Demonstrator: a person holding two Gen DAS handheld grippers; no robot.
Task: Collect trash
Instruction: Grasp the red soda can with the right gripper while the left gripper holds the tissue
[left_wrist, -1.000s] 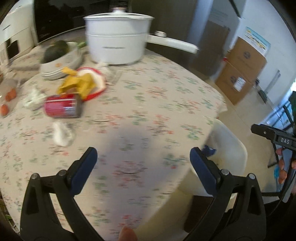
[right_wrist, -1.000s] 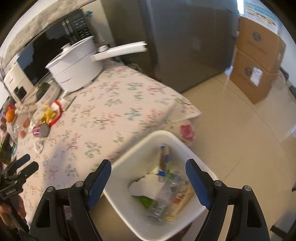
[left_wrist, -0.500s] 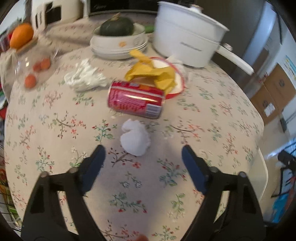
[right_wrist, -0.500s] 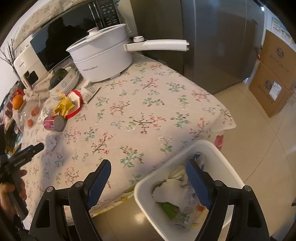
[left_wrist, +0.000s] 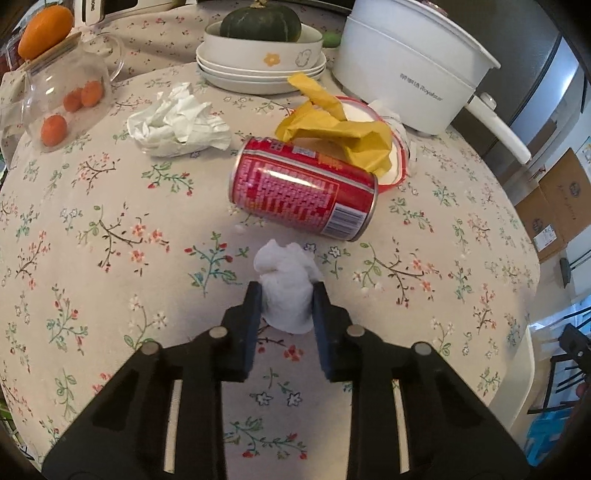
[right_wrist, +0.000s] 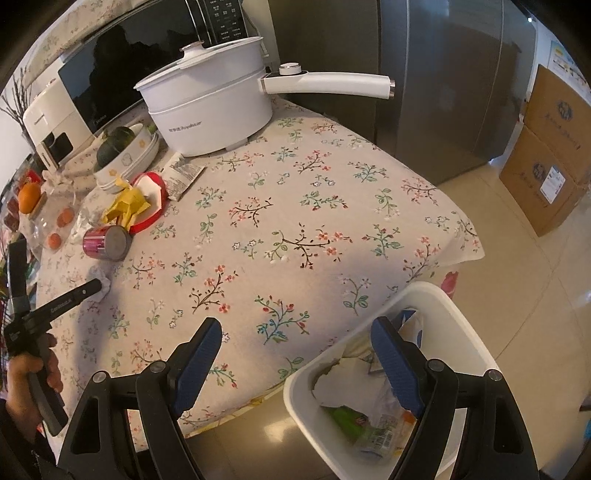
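One small white tissue wad (left_wrist: 286, 291) is sitting on the flowered tablecloth (left_wrist: 110, 229), and the left gripper (left_wrist: 287, 295) is clamping it between both fingers. At the wad's 12 o'clock, one red can (left_wrist: 303, 188) is lying on its side. One crumpled napkin (left_wrist: 177, 122) is resting at 11 o'clock, one yellow wrapper (left_wrist: 340, 129) at 1 o'clock. Three small oranges (left_wrist: 66, 110) are showing inside one glass jar. The right gripper (right_wrist: 295, 347) is hanging spread wide, holding nothing, near one white bin (right_wrist: 476, 354) of trash.
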